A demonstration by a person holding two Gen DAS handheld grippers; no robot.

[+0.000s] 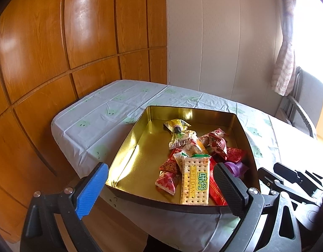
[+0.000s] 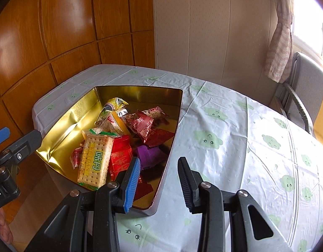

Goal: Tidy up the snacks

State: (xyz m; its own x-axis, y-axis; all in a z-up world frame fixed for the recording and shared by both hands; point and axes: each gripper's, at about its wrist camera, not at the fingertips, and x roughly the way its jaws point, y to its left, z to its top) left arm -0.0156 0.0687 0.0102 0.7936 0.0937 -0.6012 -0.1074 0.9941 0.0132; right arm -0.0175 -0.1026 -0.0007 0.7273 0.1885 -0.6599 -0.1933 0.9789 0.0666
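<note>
Right now your left gripper [image 1: 161, 187] stands wide open across the tin's [image 1: 127, 138] near wall, gripping nothing; the snacks [image 1: 195, 157] lie piled between and beyond its fingers. Your right gripper [image 2: 159, 184] straddles the tin's near right corner, blue finger [image 2: 132, 184] inside, black one outside. Its jaws look parted, though possibly pinching that wall; you can't tell.

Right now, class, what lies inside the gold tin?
The gold tin holds a cracker pack resting on red packets, a purple packet and yellow-wrapped snacks. Anything beneath the pile is covered.
</note>
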